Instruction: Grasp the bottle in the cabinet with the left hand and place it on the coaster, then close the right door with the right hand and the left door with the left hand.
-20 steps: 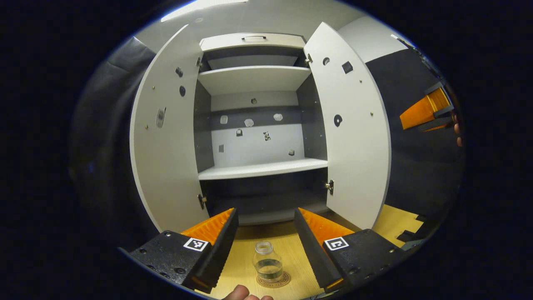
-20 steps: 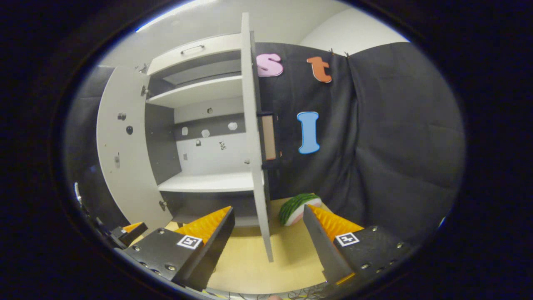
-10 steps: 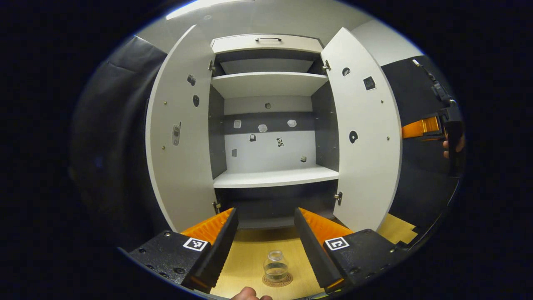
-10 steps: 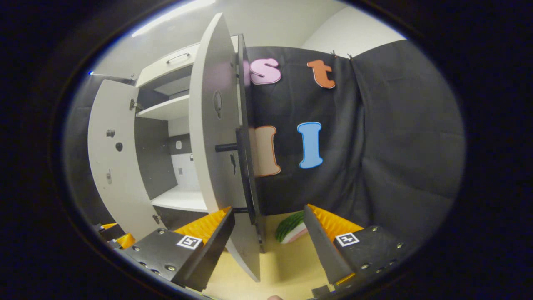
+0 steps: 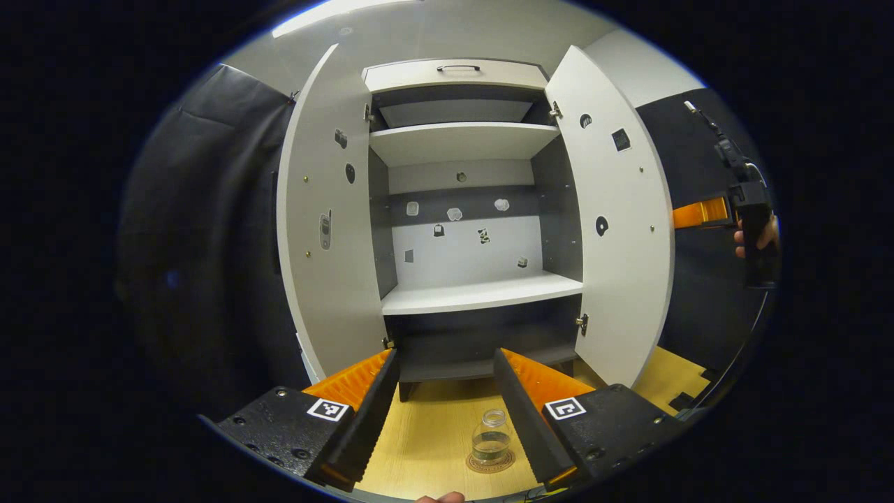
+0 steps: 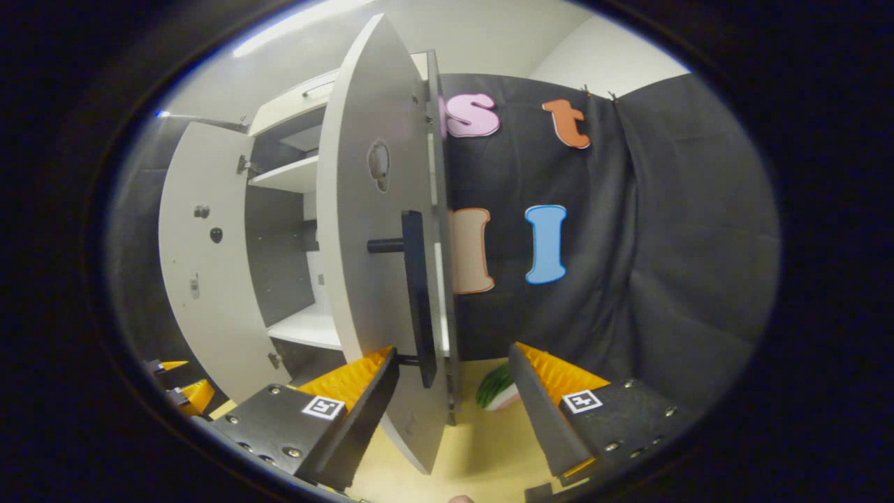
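Over on the left the left gripper [image 5: 447, 391] is backing away with its jaws spread and empty, leaving the bottle [image 5: 491, 440] standing on the coaster [image 5: 490, 462] on the table [image 5: 426, 447], so the placing looks finished. Moving right, the right gripper [image 6: 454, 391], jaws also wide and holding nothing, is sliding round to the outer face of the right door [image 6: 363, 230], its handle [image 6: 416, 293] now looming close; that door is barely starting to swing, the left door [image 5: 325, 223] is hanging fully open, and a striped green thing [image 6: 497, 386] is sitting clear behind.

- Dim booth, lit from a ceiling strip light [image 5: 349, 8] overhead.
- Strong fisheye bending curves the cabinet doors [image 6: 363, 230] toward the edges.
- Focus sharp centrally; the lower cabinet recess sits in shadow.
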A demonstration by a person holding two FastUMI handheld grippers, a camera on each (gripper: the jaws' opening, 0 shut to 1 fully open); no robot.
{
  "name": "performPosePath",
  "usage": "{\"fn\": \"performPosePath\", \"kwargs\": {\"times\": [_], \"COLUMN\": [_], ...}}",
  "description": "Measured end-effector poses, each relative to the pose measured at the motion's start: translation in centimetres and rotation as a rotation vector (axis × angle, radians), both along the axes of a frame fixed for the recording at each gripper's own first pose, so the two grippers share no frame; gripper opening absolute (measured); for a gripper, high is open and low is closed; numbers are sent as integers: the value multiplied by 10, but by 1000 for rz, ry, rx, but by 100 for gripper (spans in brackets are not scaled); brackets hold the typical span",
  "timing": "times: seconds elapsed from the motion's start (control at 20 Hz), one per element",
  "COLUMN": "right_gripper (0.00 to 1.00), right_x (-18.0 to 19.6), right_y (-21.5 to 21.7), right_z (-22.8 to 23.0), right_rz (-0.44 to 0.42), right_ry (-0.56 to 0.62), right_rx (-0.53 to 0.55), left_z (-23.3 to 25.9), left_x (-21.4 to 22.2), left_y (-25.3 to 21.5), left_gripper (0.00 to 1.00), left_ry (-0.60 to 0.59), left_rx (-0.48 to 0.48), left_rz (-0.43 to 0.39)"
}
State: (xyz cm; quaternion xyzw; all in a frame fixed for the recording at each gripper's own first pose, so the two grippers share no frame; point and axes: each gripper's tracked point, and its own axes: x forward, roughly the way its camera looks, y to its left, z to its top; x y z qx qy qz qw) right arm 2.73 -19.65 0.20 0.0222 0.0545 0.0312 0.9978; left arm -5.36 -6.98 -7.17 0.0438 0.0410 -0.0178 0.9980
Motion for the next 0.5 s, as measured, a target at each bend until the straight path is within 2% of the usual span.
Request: {"fn": "performPosePath", "kwargs": {"times": [0.25,0.5], "right_gripper": [98,98], "right_x": [12,27], "right_y": [43,78], "right_z": [-3,-12], "right_rz": [64,92], "right_ry": [-7,0], "right_rx": [17,13], "left_z": [6,7], "left_x": [-7,-13], "left_y": [21,57], "left_gripper": [87,87], "left_ry": [-5,-6], "left_rx": [-27,-39], "left_rz": [23,79]}}
